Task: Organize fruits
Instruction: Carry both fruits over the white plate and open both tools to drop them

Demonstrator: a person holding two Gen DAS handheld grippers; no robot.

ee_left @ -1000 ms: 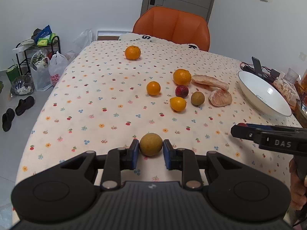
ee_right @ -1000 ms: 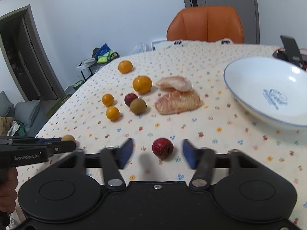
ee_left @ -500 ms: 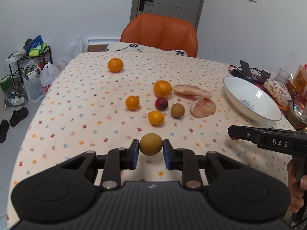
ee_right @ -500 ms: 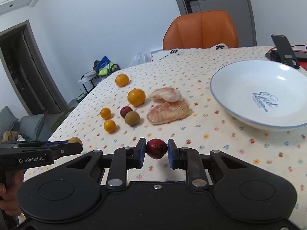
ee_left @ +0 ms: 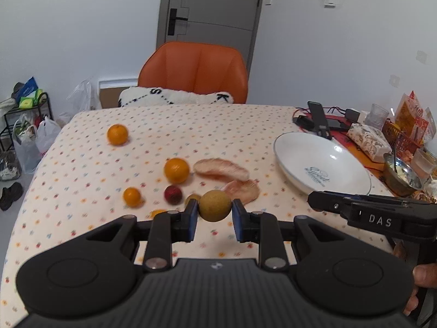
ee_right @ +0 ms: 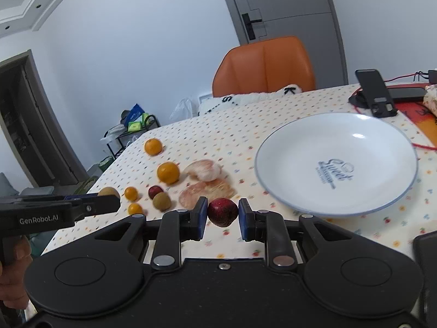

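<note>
the left gripper (ee_left: 214, 211) pinches a brown round fruit (ee_left: 214, 205) between its two blue pads and holds it above the table (ee_left: 82, 169), over the near part of the flowered cloth. the right gripper (ee_right: 221, 216) is pressed onto a dark red fruit (ee_right: 222, 212) and holds it in the air too, just in front of the white plate (ee_right: 284, 188). the plate has nothing in it and stands toward the right edge of the table. the other fruits lie in the middle of the table: one orange (ee_left: 117, 134) alone toward the far left corner, a bigger orange (ee_left: 176, 170) beside two peeled pomelo pieces (ee_left: 221, 169), then a small orange (ee_left: 132, 197) and a small red fruit (ee_left: 173, 194). an orange chair (ee_left: 196, 71) stands at the far edge.
</note>
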